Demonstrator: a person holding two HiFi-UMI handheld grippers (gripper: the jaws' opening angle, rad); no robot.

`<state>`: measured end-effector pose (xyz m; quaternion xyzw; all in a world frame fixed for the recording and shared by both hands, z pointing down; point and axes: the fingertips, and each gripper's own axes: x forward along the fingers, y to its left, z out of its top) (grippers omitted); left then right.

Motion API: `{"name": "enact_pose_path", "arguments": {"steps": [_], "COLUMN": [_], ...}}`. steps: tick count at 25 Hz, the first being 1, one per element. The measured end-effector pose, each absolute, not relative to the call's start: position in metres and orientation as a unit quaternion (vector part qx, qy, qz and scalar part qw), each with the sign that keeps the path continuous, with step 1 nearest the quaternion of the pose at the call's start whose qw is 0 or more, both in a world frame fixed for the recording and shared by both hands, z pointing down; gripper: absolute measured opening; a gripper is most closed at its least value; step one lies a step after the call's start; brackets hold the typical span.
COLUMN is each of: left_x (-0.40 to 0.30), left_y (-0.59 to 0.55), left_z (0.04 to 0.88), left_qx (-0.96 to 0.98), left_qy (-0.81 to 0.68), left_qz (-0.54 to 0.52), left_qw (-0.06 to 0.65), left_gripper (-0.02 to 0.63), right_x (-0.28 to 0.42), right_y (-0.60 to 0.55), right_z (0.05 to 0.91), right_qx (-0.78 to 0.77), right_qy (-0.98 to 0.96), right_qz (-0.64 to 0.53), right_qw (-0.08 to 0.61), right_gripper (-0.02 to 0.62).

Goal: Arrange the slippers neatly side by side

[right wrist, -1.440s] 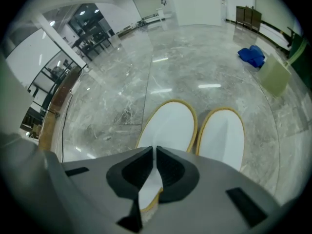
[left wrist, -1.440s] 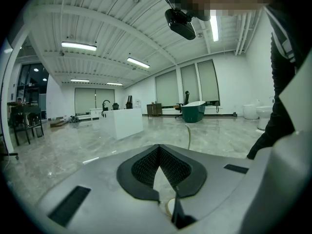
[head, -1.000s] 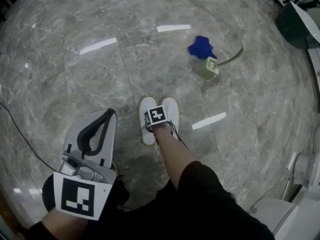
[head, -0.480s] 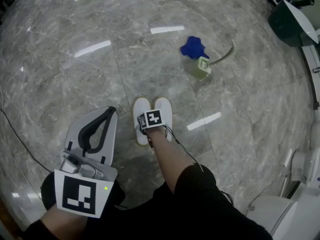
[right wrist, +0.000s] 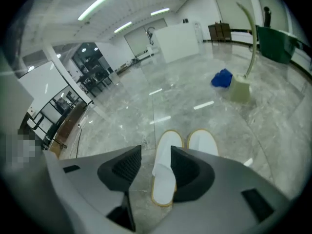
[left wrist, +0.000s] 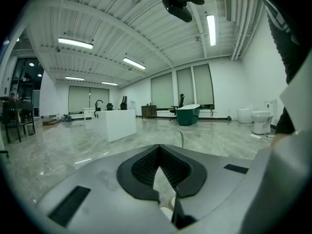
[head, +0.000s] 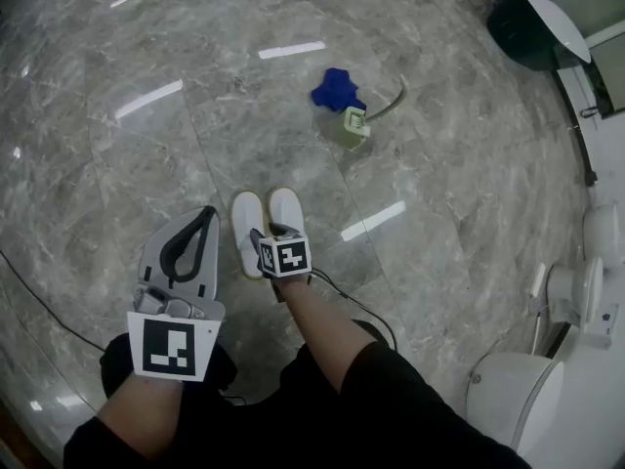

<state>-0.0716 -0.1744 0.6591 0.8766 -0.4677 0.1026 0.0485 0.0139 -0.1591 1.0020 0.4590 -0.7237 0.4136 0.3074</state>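
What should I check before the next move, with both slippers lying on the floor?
1. Left-hand slipper and right-hand slipper side by side, toes pointing the same way: ok.
2. Heels level: cannot tell; the right claw covers the right-hand heel in both views.
3. Right claw released: ok; its jaws have just been opening and stand apart above the slippers, pressing on nothing.
4. Left claw empty: ok; jaws together, nothing held.
5. Blue cloth and small box apart from the pair: ok.
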Motion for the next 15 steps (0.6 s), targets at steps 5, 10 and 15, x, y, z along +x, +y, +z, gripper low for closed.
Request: {"name": "enact_pose_path", "arguments": {"steps": [5,10,15], "left_x": [-0.068,-0.068,-0.07], "left_y": [-0.164,-0.142,-0.122], "left_z": [0.624,0.57,0.494], "left_qx": [0.875,0.87,0.868], "left_qy": [-0.462,-0.449,-0.443], "left_qz": [0.122,0.175,0.188], "left_qw": [0.078,0.106,0.124], "left_gripper": [0.001,0.001,0.002], "right_x": [0.017,0.02,0.018], "right_y": [-0.151,-0.128,-0.102], "right_z": [0.88,0.775,0.678], "right_qx": [0.469,0.464,0.457], "right_qy": [-0.753,-0.741,-0.734], "right_qz": [0.375,0.391,0.409], "right_qw": [0.272,0.286,0.29], "right_gripper": [0.173,0.173,0.173]}}
